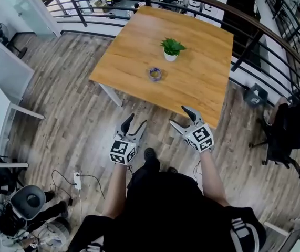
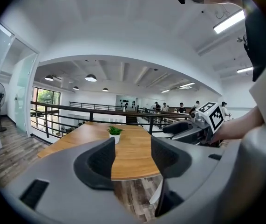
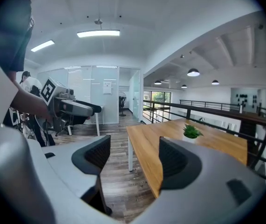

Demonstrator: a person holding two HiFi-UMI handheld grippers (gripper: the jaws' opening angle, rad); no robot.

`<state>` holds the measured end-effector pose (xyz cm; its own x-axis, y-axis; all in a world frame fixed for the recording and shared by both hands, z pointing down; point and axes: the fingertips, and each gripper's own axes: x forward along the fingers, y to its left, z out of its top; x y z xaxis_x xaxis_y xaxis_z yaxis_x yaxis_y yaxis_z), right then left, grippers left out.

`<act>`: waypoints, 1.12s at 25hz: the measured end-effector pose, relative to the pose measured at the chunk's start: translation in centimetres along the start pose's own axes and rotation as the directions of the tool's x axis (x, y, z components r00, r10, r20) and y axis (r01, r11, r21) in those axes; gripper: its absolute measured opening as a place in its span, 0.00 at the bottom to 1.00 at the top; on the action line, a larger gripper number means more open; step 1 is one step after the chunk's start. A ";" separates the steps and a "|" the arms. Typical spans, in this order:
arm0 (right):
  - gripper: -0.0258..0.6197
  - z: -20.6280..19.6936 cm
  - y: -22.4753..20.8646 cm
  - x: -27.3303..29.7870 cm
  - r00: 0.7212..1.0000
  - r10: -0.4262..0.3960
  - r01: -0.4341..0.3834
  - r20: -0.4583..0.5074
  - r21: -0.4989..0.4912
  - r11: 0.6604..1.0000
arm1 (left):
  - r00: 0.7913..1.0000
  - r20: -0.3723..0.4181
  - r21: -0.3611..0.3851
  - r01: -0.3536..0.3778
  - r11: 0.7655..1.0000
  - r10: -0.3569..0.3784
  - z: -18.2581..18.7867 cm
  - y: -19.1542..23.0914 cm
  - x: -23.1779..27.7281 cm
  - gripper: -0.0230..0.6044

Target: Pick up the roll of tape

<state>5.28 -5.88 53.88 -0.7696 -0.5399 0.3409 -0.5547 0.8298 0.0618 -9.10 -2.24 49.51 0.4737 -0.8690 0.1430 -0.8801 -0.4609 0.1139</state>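
1. Roll of tape (image 1: 155, 74): we list it lying flat on the wooden surface (image 1: 202, 83), toward the near edge. It is near a small potted plant (image 1: 171, 49) that stands farther back, and apart from it.

2. Left hand-held gripper (image 1: 137, 121): we hold it over the wood-plank floor (image 1: 71, 104), short of the surface's near edge. Its jaws stand apart and empty.

3. Right hand-held gripper (image 1: 179, 116): beside the left one, close to the surface's near edge. Its jaws are likewise apart with nothing gripped.

4. We record both as well apart from the tape.

5. Surroundings: a dark railing (image 1: 255, 35) curves behind the surface, a black office chair (image 1: 291, 130) stands to our right, and a white power strip (image 1: 78, 180) lies on the floor at our left.
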 end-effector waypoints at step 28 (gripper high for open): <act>0.56 1.4 -6.1 13.3 0.992 -0.067 0.070 -0.111 0.029 0.997 | 0.987 -0.049 -0.045 0.153 0.987 -0.155 0.7 12.5 9.4 0.43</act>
<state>-1.97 -18.32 56.74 -0.6909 -0.5750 0.4382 -0.6166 0.7851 0.0582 -15.66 -16.31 51.62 0.6053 -0.7772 0.1718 -0.7950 -0.5798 0.1783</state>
